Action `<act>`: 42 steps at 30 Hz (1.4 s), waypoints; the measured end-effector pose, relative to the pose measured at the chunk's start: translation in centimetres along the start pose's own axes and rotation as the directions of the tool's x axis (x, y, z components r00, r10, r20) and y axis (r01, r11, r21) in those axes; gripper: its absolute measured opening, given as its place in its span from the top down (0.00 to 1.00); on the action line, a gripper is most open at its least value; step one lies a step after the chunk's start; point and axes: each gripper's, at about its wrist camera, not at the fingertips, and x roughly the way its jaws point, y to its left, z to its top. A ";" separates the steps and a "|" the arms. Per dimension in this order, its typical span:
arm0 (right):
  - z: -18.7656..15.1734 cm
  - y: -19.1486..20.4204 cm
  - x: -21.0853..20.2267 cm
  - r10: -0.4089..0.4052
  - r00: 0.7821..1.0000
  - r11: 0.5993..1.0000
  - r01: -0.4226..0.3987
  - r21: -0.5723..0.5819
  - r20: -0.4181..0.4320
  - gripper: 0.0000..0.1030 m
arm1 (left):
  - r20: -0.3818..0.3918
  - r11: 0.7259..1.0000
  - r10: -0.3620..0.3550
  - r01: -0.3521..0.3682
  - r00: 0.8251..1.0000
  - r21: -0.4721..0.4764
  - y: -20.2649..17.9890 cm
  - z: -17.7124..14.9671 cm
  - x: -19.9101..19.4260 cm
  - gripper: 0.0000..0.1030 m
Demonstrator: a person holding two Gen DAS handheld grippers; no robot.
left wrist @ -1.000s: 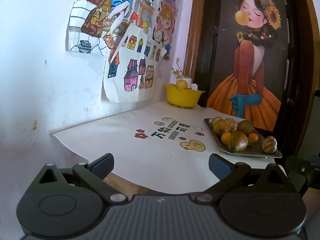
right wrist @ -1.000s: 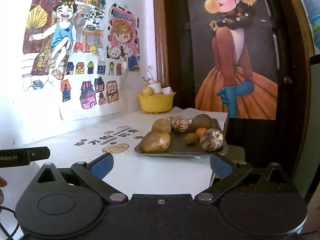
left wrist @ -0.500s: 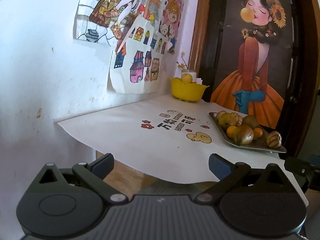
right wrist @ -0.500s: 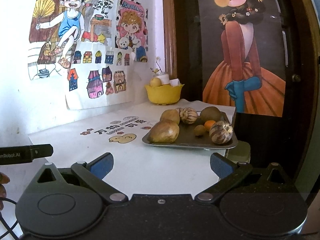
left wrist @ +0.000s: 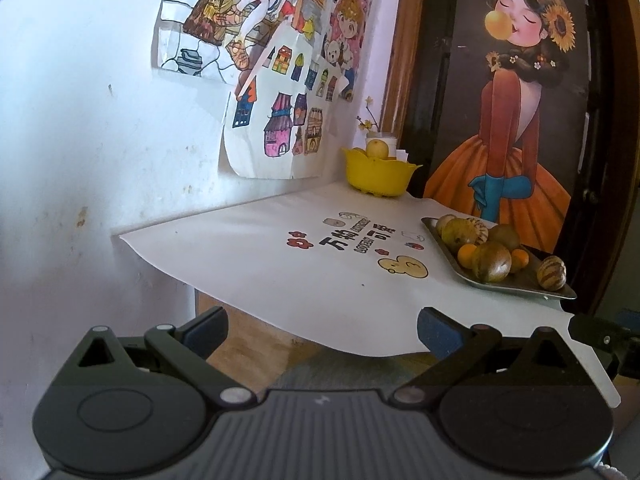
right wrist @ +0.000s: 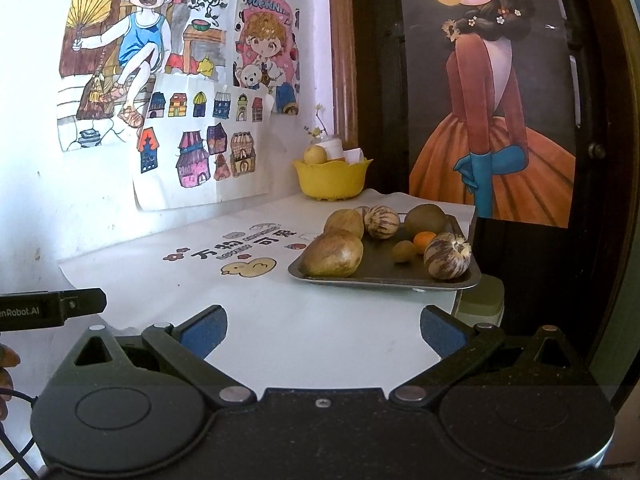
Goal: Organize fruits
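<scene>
A metal tray (right wrist: 384,278) (left wrist: 520,286) of several fruits sits at the table's right side: a large brown-green fruit (right wrist: 332,256), two striped ones (right wrist: 447,256), small oranges (right wrist: 424,240). A yellow bowl (right wrist: 330,180) (left wrist: 378,176) holding a pale yellow fruit (right wrist: 315,155) stands in the far corner. My right gripper (right wrist: 322,330) is open and empty, short of the tray over the near table edge. My left gripper (left wrist: 322,330) is open and empty, before and below the table's left front edge.
A white printed sheet (left wrist: 280,256) covers the table and overhangs its front. Drawings hang on the white wall (left wrist: 80,120) at left. A dark door with a poster (right wrist: 492,100) stands behind the tray. The left gripper's body (right wrist: 48,308) shows at left in the right wrist view.
Both grippers have drawn back and tilted slightly, so the table sits lower and farther in the left view. The right view has closed in a little on the tray. Fruits have not moved.
</scene>
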 end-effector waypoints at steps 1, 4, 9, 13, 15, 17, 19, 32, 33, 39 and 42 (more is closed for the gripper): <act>0.0 -0.1 0.0 0.000 1.000 1.000 0.000 0.000 0.000 0.01 | 0.000 1.000 0.001 -0.001 1.000 0.000 0.0 0.0 0.0 0.00; 0.0 -0.1 0.0 0.000 1.000 1.000 0.000 0.001 -0.001 0.01 | -0.001 1.000 0.000 0.000 1.000 0.000 0.0 0.0 0.0 0.00; -0.1 0.0 0.0 0.002 1.000 1.000 -0.002 -0.002 -0.002 0.01 | -0.002 1.000 0.001 -0.001 1.000 -0.005 0.0 -0.1 -0.1 0.00; -0.1 0.0 0.0 0.002 1.000 1.000 -0.002 -0.002 -0.003 0.01 | -0.002 1.000 0.001 -0.001 1.000 -0.004 0.0 -0.1 -0.1 0.00; -0.2 0.1 0.0 0.002 1.000 1.000 -0.002 -0.001 -0.003 0.01 | -0.003 1.000 0.000 0.000 1.000 -0.004 0.0 -0.1 -0.1 0.00; -0.1 0.0 0.0 0.003 1.000 1.000 -0.003 -0.002 -0.003 0.01 | -0.005 1.000 0.000 0.000 1.000 -0.004 0.0 -0.2 0.0 0.00; -0.1 0.1 0.0 0.004 1.000 1.000 -0.004 -0.004 -0.004 0.01 | -0.006 1.000 0.000 0.000 1.000 -0.006 0.0 -0.3 0.0 0.00; -0.3 0.2 0.0 0.009 1.000 1.000 -0.009 -0.010 -0.005 0.01 | -0.012 1.000 0.000 0.000 1.000 -0.011 -0.1 -0.6 0.0 0.00; -0.3 0.3 0.0 0.009 1.000 1.000 -0.009 -0.010 -0.005 0.01 | -0.013 1.000 0.001 -0.001 1.000 -0.011 -0.1 -0.6 0.0 0.00; -0.3 0.3 0.0 0.015 1.000 1.000 -0.015 -0.014 -0.005 0.01 | -0.016 1.000 0.001 -0.001 1.000 -0.003 -0.3 -0.8 0.0 0.00; -0.4 0.4 0.0 0.015 1.000 1.000 -0.015 -0.012 -0.006 0.01 | -0.015 1.000 -0.001 0.001 1.000 -0.002 -0.3 -0.8 -0.1 0.00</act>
